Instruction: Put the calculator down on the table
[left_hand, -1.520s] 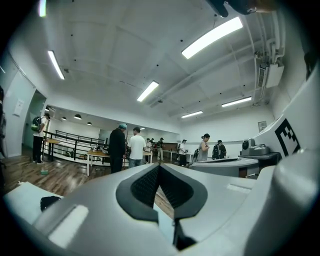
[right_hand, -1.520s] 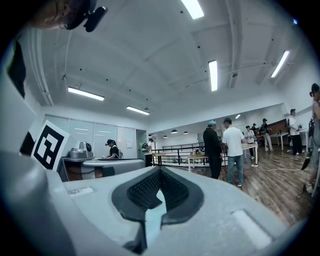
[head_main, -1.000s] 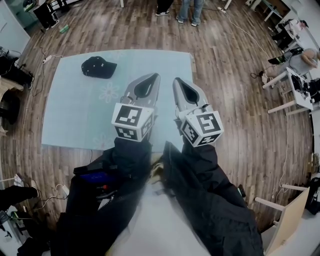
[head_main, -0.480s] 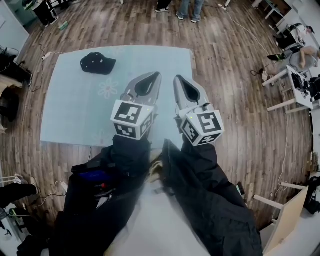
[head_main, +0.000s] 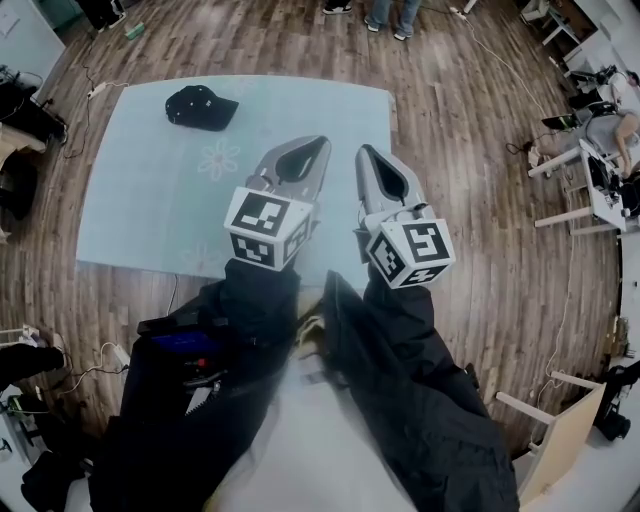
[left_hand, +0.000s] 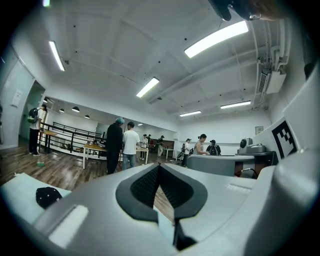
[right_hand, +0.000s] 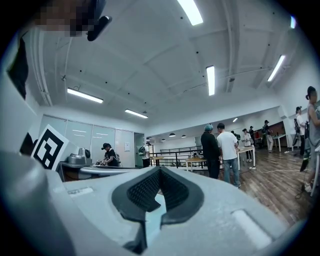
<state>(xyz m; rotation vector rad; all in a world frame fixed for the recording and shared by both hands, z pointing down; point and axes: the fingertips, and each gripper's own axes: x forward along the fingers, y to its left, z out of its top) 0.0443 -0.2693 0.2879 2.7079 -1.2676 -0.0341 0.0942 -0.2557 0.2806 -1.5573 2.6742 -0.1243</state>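
Wooden floor (head_main: 480, 130), pale-blue table (head_main: 150, 205), black cap (head_main: 201, 106)

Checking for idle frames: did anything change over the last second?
Nothing visibly changed; only the head view's framing shifted slightly. The left gripper and right gripper stay shut, empty, side by side above the mat; the cap stays put on it.
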